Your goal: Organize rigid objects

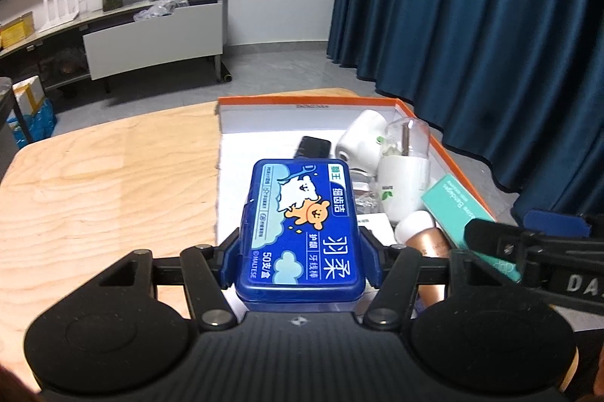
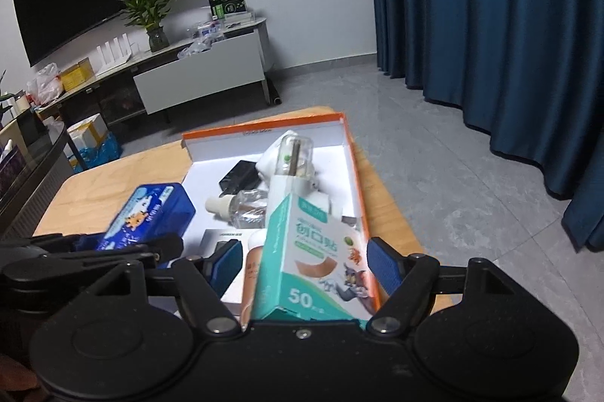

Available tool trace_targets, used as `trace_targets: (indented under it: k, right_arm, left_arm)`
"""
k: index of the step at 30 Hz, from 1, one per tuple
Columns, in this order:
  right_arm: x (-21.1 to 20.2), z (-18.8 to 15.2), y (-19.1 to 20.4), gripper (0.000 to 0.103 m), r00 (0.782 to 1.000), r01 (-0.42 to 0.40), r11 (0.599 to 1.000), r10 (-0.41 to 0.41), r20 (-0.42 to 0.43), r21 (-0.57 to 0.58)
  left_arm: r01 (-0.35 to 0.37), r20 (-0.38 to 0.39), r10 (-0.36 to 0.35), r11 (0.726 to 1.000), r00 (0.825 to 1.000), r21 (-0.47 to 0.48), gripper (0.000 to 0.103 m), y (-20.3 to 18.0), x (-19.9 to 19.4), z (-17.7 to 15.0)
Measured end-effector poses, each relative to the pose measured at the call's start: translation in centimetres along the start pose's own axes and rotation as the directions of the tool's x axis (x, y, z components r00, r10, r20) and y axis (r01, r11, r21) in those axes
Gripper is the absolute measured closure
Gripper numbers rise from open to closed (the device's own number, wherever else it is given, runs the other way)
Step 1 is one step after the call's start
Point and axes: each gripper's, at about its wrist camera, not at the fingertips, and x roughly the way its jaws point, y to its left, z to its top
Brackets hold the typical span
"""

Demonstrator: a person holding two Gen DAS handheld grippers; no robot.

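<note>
A blue floss-pick box (image 1: 302, 221) with a cartoon bear sits between the blue pads of my left gripper (image 1: 302, 258), which is shut on it just above the left part of the orange-rimmed white tray (image 1: 302, 98). In the right wrist view, a teal plaster box (image 2: 317, 251) leans in the tray's near right corner between the fingers of my right gripper (image 2: 305, 266). The left pad (image 2: 228, 262) stands clear of the box, so this gripper is open. The blue box (image 2: 151, 213) shows at the left there too.
The tray (image 2: 264, 124) lies on a wooden table (image 1: 94, 194) and holds a white clear-capped bottle (image 1: 404, 171), a round white device (image 1: 358, 137), a black charger (image 2: 239, 177), a clear dropper bottle (image 2: 241, 207) and a rose-gold bottle (image 1: 426, 236). Blue curtains hang to the right.
</note>
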Motion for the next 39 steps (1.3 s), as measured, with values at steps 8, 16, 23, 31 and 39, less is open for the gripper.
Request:
trace_targets:
  k: [8, 16, 23, 31, 39]
  right_arm:
    - [-0.6, -0.1, -0.4, 0.016, 1.000, -0.012, 1.000, 0.012, 0.008, 0.006]
    - [-1.6, -0.1, 0.1, 0.015, 0.999, -0.028, 1.000, 0.028, 0.019, -0.014]
    - [-3.3, -0.2, 0.8, 0.015, 0.999, -0.033, 0.999, 0.034, 0.040, -0.035]
    - [-5.7, -1.1, 1.4, 0.015, 0.998, -0.029, 0.997, 0.033, 0.050, -0.069]
    - [-7.5, -2.7, 1.6, 0.014, 0.999, -0.023, 0.996, 0.026, 0.032, -0.089]
  left_arm:
    - [0.068, -0.040, -0.069, 0.997, 0.997, -0.022, 0.040, -0.5, 2.8, -0.1]
    - [0.059, -0.022, -0.061, 0.997, 0.998, -0.051, 0.018, 0.5, 1.7, 0.1]
    - [0.041, -0.004, -0.042, 0.998, 0.999, -0.056, 0.015, 1.1, -1.0, -0.4]
    - [0.004, 0.002, -0.004, 0.998, 1.000, -0.056, 0.009, 1.1, -5.3, -1.8]
    - [-0.065, -0.024, 0.063, 0.992, 0.998, -0.104, 0.000, 0.3, -8.9, -3.2]
